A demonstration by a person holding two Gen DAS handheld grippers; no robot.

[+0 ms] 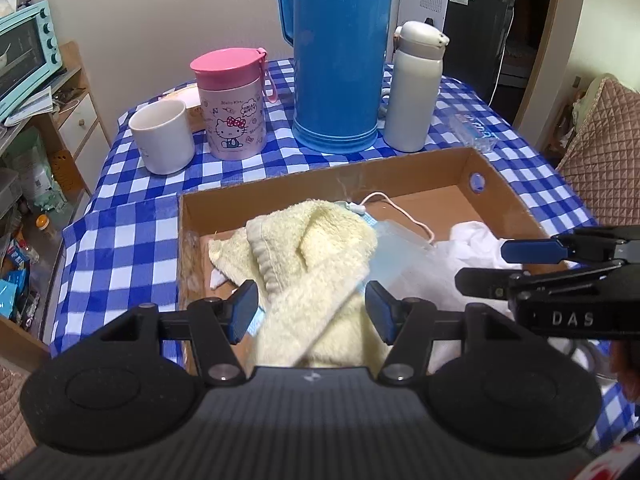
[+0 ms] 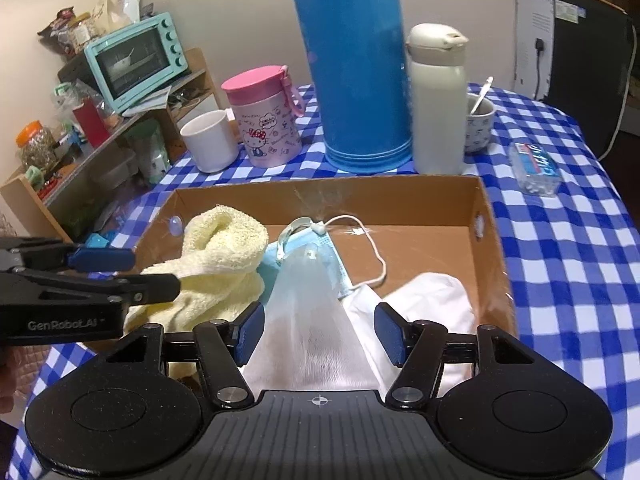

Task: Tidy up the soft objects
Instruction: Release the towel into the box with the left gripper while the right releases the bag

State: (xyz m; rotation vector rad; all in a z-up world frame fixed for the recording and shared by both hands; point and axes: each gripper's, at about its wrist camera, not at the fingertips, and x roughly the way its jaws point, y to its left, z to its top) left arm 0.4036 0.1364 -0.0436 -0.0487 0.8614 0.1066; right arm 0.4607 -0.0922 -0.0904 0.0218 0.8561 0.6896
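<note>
Pale yellow terry towel point(image 1: 316, 256), blue face mask point(image 2: 316, 252) and white cloth point(image 2: 432, 300) lay inside shallow cardboard box point(image 2: 492, 240). Both sets of fingers spread, holding nothing; tidying unfinished.

The blue thermos point(image 1: 340, 52) is cut off by the top edge in both views; its lid is not visible. In the left wrist view, the yellow towel point(image 1: 308, 256) covers most of the blue face mask point(image 1: 370, 226), and the towel's lower end disappears behind the gripper body. The white cloth point(image 1: 476, 240) is partly blocked by the right gripper point(image 1: 480, 268). In the right wrist view, the mesh pouch point(image 2: 308, 320) overlaps the mask's centre, and its contents are indistinct. Print on the plastic packet point(image 2: 536, 170) is too small to read. The toaster oven point(image 1: 24, 52) is cut off at the left edge.
</note>
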